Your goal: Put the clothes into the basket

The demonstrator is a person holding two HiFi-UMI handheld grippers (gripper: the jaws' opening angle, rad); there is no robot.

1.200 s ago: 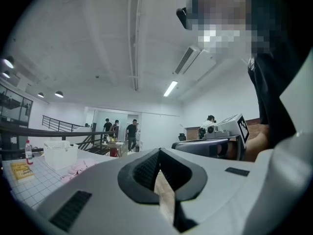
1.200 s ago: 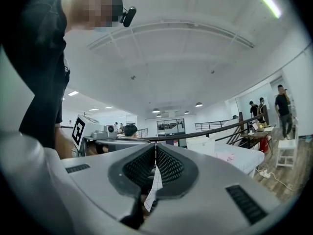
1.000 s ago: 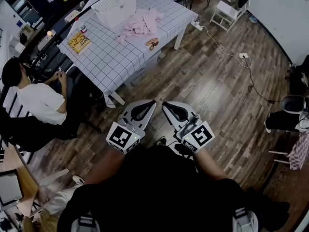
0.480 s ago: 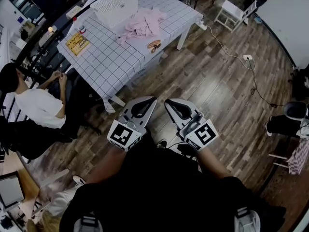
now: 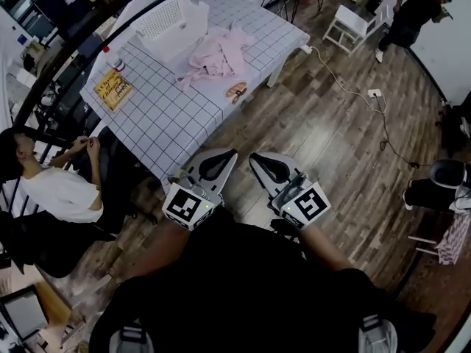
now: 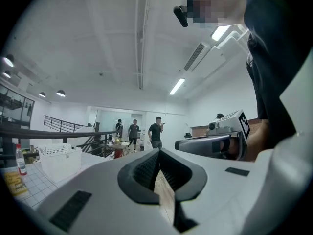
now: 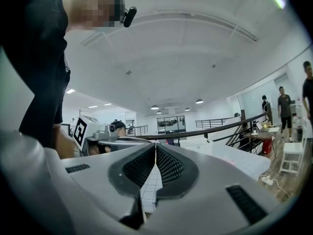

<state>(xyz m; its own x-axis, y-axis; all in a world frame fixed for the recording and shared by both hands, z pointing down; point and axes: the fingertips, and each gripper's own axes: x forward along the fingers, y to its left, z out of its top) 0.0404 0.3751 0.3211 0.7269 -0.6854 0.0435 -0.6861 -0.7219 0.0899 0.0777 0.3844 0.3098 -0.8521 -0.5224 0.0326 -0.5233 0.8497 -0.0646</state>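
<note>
From where I stand, the heap of pale pink clothes (image 5: pixel 217 52) lies on the counter (image 5: pixel 173 112), which is covered in a white cloth with a black grid, in the upper left of the head view. The heap is just beside the white perforated plastic basket (image 5: pixel 175 26), not in it. A yellow packet (image 5: pixel 114 92) rests near the counter's left edge.

The left tongs (image 5: pixel 229 155) and right tongs (image 5: pixel 255 157) hang side by side over the brown wooden plank floor (image 5: pixel 324 145), centre frame and well apart from the counter. Both are closed tight, pads together, with nothing between them. A seated person in a white shirt (image 5: pixel 62 193) is at the left edge.
</note>
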